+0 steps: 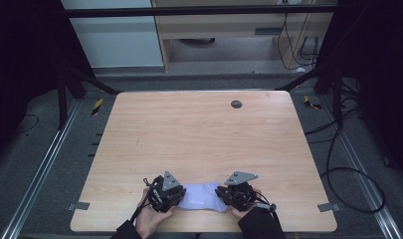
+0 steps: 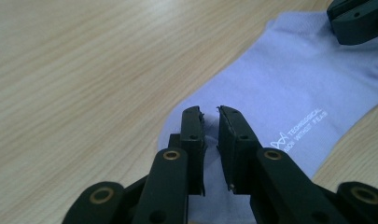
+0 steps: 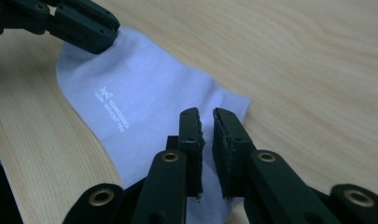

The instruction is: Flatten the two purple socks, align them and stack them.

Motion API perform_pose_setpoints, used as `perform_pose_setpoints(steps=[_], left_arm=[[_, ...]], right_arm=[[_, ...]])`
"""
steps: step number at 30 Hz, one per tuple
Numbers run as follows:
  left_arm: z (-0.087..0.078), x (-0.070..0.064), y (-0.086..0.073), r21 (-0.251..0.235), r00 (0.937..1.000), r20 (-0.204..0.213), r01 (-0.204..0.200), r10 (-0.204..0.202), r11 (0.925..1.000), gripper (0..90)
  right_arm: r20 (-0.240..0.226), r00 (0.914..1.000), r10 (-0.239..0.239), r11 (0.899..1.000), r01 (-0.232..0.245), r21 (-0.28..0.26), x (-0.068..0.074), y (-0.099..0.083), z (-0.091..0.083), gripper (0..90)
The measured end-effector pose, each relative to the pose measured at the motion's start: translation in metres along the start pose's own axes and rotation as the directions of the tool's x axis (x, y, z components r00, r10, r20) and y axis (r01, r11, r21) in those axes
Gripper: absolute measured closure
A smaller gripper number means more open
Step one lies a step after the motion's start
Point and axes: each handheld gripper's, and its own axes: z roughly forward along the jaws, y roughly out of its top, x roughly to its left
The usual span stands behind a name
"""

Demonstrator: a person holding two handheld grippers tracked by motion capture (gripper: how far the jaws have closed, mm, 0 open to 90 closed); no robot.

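A pale lavender sock [image 1: 201, 196] with small white lettering lies flat on the wooden table [image 1: 199, 139] near its front edge. My left gripper [image 1: 181, 196] sits at the sock's left end. In the left gripper view its jaws [image 2: 210, 112] stand almost together, a thin strip of sock [image 2: 289, 84] showing in the gap. At the right end is my right gripper [image 1: 220, 193]. Its jaws [image 3: 205, 114] are just as close over the cuff end of the sock [image 3: 144, 93]. Each gripper view shows the other gripper's tip at the sock's far end.
A small round grey cap [image 1: 236, 104] sits near the table's far edge. The wide wooden surface stretches beyond the sock. Black frame legs stand at the far corners, and cables [image 1: 338, 164] lie on the floor to the right. A person's hands hold both grippers at the front edge.
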Motion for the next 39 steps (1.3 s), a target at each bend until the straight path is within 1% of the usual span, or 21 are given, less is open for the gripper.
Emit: perform_pose_setpoints(steps=[3, 5, 6, 11, 12, 13, 14, 16, 18, 19, 20, 21, 22, 23, 26, 27, 29, 30, 34, 37, 39], left_arm=[[0.000, -0.001, -0.001, 0.011, 1.0000, 0.002, -0.009, 0.009, 0.9999, 80.2], [0.000, -0.001, -0.003, 0.020, 1.0000, 0.006, -0.005, 0.005, 0.9998, 80.2], [0.001, -0.002, -0.004, 0.023, 0.9999, 0.006, -0.009, 0.009, 0.9997, 80.4], [0.000, -0.002, -0.004, 0.021, 1.0000, 0.004, -0.009, 0.009, 0.9997, 80.5], [0.000, -0.002, -0.004, 0.014, 0.9999, 0.008, -0.010, 0.010, 0.9998, 80.2], [-0.002, -0.001, -0.003, 0.010, 0.9999, 0.007, -0.007, 0.007, 0.9999, 79.7], [-0.004, -0.001, -0.002, -0.004, 0.9999, 0.012, -0.005, 0.005, 1.0000, 78.8], [-0.009, 0.001, -0.001, -0.040, 0.9998, 0.018, -0.001, 0.001, 0.9992, 76.8], [-0.015, 0.004, 0.001, -0.073, 0.9999, 0.016, -0.002, 0.003, 0.9973, 75.0], [-0.019, 0.008, 0.002, -0.101, 1.0000, 0.002, 0.003, -0.003, 0.9948, 73.8], [-0.021, 0.011, 0.002, -0.114, 1.0000, -0.003, 0.008, -0.009, 0.9935, 71.6], [-0.023, 0.013, 0.002, -0.124, 0.9999, -0.009, 0.013, -0.015, 0.9922, 69.8], [-0.026, 0.018, 0.001, -0.138, 0.9995, -0.020, 0.023, -0.026, 0.9901, 67.8], [-0.028, 0.022, 0.001, -0.141, 0.9991, -0.029, 0.025, -0.030, 0.9897, 65.1], [-0.031, 0.037, -0.001, -0.163, 0.9967, -0.055, 0.050, -0.060, 0.9853, 57.0], [-0.032, 0.042, -0.003, -0.170, 0.9953, -0.063, 0.063, -0.074, 0.9835, 53.1], [-0.033, 0.051, -0.005, -0.179, 0.9925, -0.081, 0.077, -0.092, 0.9808, 48.5], [-0.034, 0.055, -0.006, -0.182, 0.9906, -0.093, 0.082, -0.100, 0.9798, 46.1], [-0.036, 0.070, -0.010, -0.203, 0.9859, -0.108, 0.105, -0.128, 0.9736, 39.5], [-0.039, 0.079, -0.014, -0.210, 0.9831, -0.115, 0.116, -0.142, 0.9709, 36.1], [-0.040, 0.087, -0.017, -0.215, 0.9817, -0.114, 0.126, -0.153, 0.9684, 33.7]], right_arm=[[0.008, 0.9999, -0.010, 0.999, 0.010, 0.032, -0.001, -0.002, 0.005, 84.5], [0.011, 0.9999, -0.004, 0.999, 0.003, 0.034, -0.003, -0.003, 0.005, 85.0], [0.011, 0.9999, -0.002, 0.999, 0.001, 0.036, -0.004, -0.003, 0.005, 85.3], [0.003, 1.0000, -0.003, 0.999, 0.002, 0.037, -0.004, -0.004, 0.005, 84.7], [0.000, 1.0000, 0.002, 0.999, -0.002, 0.037, -0.004, -0.003, 0.004, 84.0], [-0.003, 1.0000, 0.002, 1.000, -0.002, 0.028, -0.005, -0.003, 0.003, 83.2], [-0.005, 1.0000, 0.008, 1.000, -0.008, 0.021, -0.005, -0.002, 0.001, 82.5], [-0.005, 0.9999, 0.009, 1.000, -0.009, -0.020, -0.007, 0.001, -0.005, 79.1], [0.005, 0.9999, 0.015, 0.998, -0.015, -0.065, -0.011, 0.003, -0.011, 73.4], [0.013, 0.9997, 0.021, 0.997, -0.020, -0.079, -0.013, 0.003, -0.013, 71.4], [0.028, 0.9990, 0.036, 0.994, -0.033, -0.106, -0.017, 0.003, -0.017, 67.7], [0.041, 0.9984, 0.039, 0.992, -0.034, -0.120, -0.020, 0.003, -0.019, 65.1], [0.052, 0.9973, 0.052, 0.990, -0.045, -0.132, -0.022, 0.003, -0.021, 62.7], [0.074, 0.9951, 0.065, 0.987, -0.053, -0.154, -0.027, 0.002, -0.024, 59.5], [0.114, 0.9875, 0.109, 0.977, -0.085, -0.197, -0.038, 0.001, -0.031, 51.2], [0.138, 0.9833, 0.119, 0.972, -0.088, -0.216, -0.043, 0.000, -0.033, 47.1], [0.165, 0.9760, 0.142, 0.967, -0.102, -0.232, -0.052, -0.002, -0.036, 42.7], [0.174, 0.9729, 0.152, 0.965, -0.109, -0.237, -0.055, -0.003, -0.038, 40.6], [0.196, 0.9630, 0.185, 0.961, -0.136, -0.239, -0.070, -0.007, -0.042, 33.3], [0.216, 0.9539, 0.208, 0.958, -0.155, -0.241, -0.081, -0.012, -0.046, 29.8], [0.230, 0.9468, 0.224, 0.956, -0.168, -0.242, -0.088, -0.016, -0.049, 27.9]])
